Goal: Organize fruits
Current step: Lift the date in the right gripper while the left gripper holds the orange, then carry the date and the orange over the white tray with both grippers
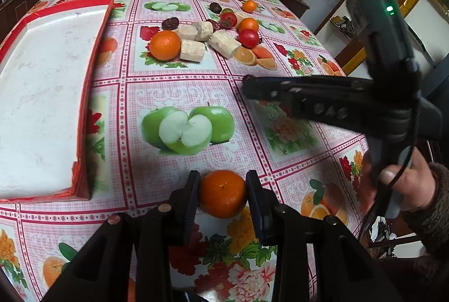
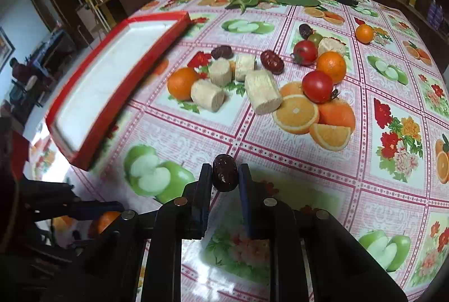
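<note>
Now both grippers are loaded, with the tray off to their left.

Left gripper (image 1: 223, 194) is clamped on an orange (image 1: 223, 194); right gripper (image 2: 224, 174) is clenched on a date (image 2: 224, 174) standing on end between its pads. Beyond them, the red tray (image 1: 92, 94) lies up and left, nearer the left hand. Farther back sits the remaining fruit pile (image 2: 317, 86).

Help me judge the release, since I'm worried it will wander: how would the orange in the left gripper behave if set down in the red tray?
The orange looks round and smooth, so it would probably roll on the flat floor of the red tray until it meets the raised rim. It seems firm: the left gripper leaves no visible dent.
</note>
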A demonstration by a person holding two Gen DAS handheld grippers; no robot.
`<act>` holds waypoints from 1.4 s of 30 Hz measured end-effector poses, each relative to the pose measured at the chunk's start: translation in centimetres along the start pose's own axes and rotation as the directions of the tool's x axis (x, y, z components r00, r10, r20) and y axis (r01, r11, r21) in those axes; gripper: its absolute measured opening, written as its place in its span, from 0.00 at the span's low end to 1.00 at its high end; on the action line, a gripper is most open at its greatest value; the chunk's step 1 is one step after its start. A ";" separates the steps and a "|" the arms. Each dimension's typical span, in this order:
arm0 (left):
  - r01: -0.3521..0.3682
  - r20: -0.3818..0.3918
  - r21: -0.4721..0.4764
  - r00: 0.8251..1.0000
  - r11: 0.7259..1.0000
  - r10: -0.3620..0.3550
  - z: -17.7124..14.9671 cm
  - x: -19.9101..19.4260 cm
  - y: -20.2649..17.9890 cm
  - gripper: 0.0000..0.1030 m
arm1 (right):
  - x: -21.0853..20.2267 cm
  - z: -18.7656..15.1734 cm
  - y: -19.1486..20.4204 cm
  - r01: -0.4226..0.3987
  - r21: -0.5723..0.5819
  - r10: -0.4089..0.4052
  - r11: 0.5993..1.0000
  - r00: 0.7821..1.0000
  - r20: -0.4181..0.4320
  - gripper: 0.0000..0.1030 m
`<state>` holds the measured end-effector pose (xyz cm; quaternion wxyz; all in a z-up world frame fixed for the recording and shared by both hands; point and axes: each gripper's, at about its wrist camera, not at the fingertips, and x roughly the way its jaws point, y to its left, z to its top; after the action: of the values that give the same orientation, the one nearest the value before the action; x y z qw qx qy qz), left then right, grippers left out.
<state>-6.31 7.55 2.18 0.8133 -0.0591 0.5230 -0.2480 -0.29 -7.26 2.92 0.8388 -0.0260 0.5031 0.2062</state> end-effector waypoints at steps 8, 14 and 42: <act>0.004 0.026 -0.029 1.000 1.000 -0.003 0.8 -1.0 0.6 0.35 | -0.8 1.4 0.6 0.004 -0.017 -0.004 1.000 1.000 0.014 0.18; -0.011 0.062 -0.062 0.998 0.998 0.015 1.8 -2.3 1.8 0.35 | -0.6 2.9 2.7 -0.021 -0.059 0.022 0.998 1.000 0.019 0.18; -0.288 0.080 -0.352 0.939 0.890 0.336 0.2 -8.3 18.1 0.35 | 8.2 6.3 20.5 -0.256 -0.302 0.219 0.918 0.964 -0.149 0.18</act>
<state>-2.69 27.14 2.61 0.8548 -0.1288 0.5025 -0.0165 0.68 15.71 2.40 0.7627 -0.1114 0.5089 0.3833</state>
